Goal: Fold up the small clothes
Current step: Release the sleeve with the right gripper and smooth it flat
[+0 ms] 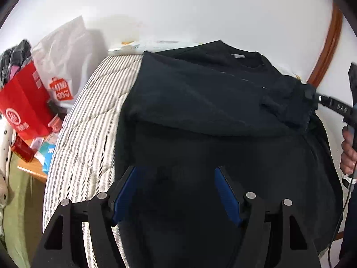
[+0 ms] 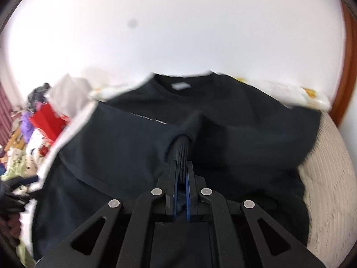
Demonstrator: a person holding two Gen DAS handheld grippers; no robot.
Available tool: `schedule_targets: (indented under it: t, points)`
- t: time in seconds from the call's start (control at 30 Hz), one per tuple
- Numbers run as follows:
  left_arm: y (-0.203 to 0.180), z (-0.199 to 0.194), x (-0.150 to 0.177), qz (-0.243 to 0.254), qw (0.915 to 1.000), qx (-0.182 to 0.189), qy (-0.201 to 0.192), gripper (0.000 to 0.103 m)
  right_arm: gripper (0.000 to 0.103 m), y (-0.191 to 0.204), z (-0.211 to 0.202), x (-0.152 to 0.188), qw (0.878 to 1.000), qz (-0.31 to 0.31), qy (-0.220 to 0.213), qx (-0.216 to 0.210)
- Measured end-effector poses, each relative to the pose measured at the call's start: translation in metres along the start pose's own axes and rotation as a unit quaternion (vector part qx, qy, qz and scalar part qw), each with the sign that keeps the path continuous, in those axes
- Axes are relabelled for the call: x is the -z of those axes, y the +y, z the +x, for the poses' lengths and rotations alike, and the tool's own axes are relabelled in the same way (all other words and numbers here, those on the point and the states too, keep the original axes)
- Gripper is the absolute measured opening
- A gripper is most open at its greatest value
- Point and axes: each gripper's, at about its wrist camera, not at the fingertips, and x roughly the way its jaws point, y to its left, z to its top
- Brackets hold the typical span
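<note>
A black T-shirt (image 1: 200,102) lies spread on a striped bed, neck label toward the far wall; its left side is folded in over the body. My left gripper (image 1: 176,174) is open and empty just above the shirt's lower part. My right gripper (image 2: 181,167) is shut on the shirt's right sleeve cuff (image 2: 181,154), bunched between the blue pads. In the left wrist view the right gripper (image 1: 310,95) holds that sleeve at the shirt's right edge. The shirt (image 2: 133,147) fills the right wrist view.
The striped mattress (image 1: 89,116) shows left of the shirt. A red paper bag (image 1: 24,105) and a white Miniso bag (image 1: 64,62) stand on a cluttered side table at left. A white wall is behind. A wooden frame (image 1: 330,44) curves at right.
</note>
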Motion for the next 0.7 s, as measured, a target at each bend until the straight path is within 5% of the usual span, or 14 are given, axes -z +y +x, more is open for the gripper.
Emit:
schedule_targets:
  t: [0.33,0.43,0.57,0.7]
  points:
    - [0.027,-0.004,-0.009,-0.030,0.9995,0.008,-0.010,0.068,0.012,0.113,0.071,-0.044,0.996,-0.048,0.001,-0.071]
    - [0.025,-0.001,-0.016,-0.026,0.9995,0.010,-0.013,0.068,0.034,0.112,0.076,-0.049,0.996,-0.039,0.011,-0.078]
    - [0.013,0.004,-0.026,-0.018,0.9995,0.017,-0.017,0.068,0.039,0.084,0.053,-0.048,0.997,-0.024,-0.022,-0.076]
    - [-0.005,0.011,-0.040,-0.015,0.9992,0.031,-0.018,0.068,0.039,0.047,0.034,-0.039,1.000,-0.021,-0.009,-0.020]
